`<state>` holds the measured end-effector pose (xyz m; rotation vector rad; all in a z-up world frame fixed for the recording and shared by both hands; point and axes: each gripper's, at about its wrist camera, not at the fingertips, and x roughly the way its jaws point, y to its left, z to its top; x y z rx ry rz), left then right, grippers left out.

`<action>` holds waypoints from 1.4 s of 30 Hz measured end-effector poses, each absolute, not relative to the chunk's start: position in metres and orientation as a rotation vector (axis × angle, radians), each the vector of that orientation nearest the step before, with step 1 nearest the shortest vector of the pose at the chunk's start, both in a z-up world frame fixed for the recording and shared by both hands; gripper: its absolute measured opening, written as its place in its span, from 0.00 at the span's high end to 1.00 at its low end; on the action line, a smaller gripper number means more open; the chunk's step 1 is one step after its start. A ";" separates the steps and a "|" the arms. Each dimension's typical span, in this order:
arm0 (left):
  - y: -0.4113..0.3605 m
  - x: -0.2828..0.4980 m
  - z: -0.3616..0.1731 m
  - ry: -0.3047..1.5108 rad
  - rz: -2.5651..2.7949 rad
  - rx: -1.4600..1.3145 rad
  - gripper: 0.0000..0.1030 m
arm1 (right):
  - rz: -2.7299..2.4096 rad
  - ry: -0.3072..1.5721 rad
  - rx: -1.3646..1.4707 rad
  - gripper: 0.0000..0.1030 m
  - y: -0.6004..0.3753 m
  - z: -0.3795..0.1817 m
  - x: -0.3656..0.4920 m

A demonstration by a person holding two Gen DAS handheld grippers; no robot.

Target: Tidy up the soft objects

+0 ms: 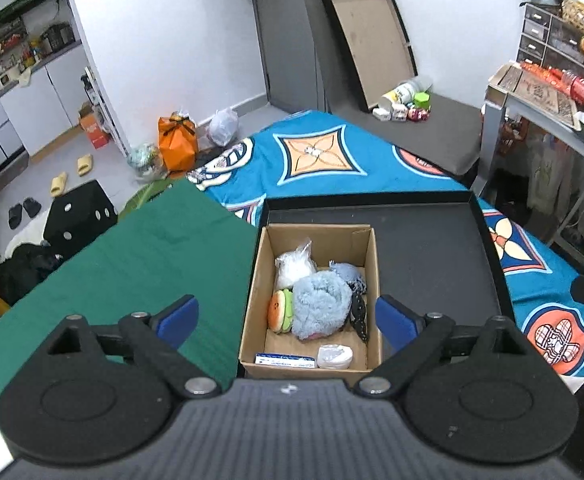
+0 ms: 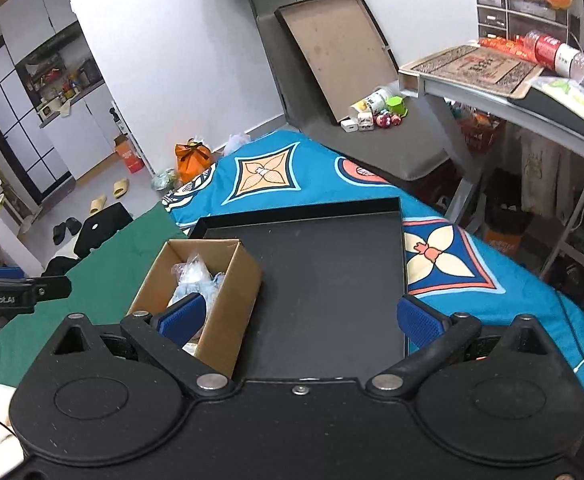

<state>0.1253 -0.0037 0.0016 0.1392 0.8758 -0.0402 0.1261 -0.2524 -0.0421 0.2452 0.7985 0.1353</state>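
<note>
A brown cardboard box (image 1: 366, 258) stands in the left part of a shallow black tray (image 1: 432, 256) on the bed. Inside lie a fluffy light-blue plush (image 1: 320, 306), a burger-shaped toy (image 1: 282, 311), a white bagged item (image 1: 294, 266), a grey-blue knit piece (image 1: 346, 272), a dark patterned piece (image 1: 359, 314), a small white wrapped roll (image 1: 334, 356) and a blue-and-white packet (image 1: 286, 360). My left gripper (image 1: 287, 316) hangs open above the box, holding nothing. My right gripper (image 2: 300, 316) is open over the tray (image 2: 324, 280), beside the box (image 2: 232, 292). The left gripper (image 2: 20, 288) shows at that view's left edge.
A green cloth (image 1: 132, 264) covers the surface left of the tray; a blue patterned bedspread (image 1: 324, 156) lies beyond. A desk with clutter (image 2: 512, 76) stands at the right. A box lid (image 1: 368, 40) leans on the wall. Bags and slippers lie on the floor at the left.
</note>
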 end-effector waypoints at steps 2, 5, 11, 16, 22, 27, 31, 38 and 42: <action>-0.004 0.121 0.006 0.863 -0.040 0.143 0.08 | 0.144 0.794 0.239 0.00 -0.251 -0.038 0.124; -0.002 0.114 0.011 0.854 -0.042 0.141 0.08 | 0.147 0.797 0.224 0.00 -0.248 -0.032 0.122; 0.002 0.101 0.024 0.827 -0.049 0.125 0.08 | 0.139 0.814 0.210 0.00 -0.243 -0.026 0.116; 0.006 0.095 0.030 0.813 -0.040 0.115 0.08 | 0.124 0.809 0.203 0.00 -0.238 -0.019 0.106; 0.008 0.086 0.033 0.794 -0.012 0.105 0.08 | 0.127 0.802 0.203 0.00 -0.233 -0.013 0.095; 0.009 0.077 0.034 0.790 0.004 0.102 0.08 | 0.132 0.801 0.199 0.00 -0.232 -0.011 0.083; 0.008 0.069 0.033 0.802 -0.003 0.087 0.08 | 0.144 0.798 0.184 0.00 -0.233 -0.007 0.076; 0.000 0.061 0.033 0.799 -0.025 0.081 0.08 | 0.121 0.792 0.221 0.00 -0.237 -0.002 0.066; -0.004 0.056 0.034 0.798 -0.038 0.080 0.08 | 0.113 0.789 0.219 0.00 -0.236 0.001 0.062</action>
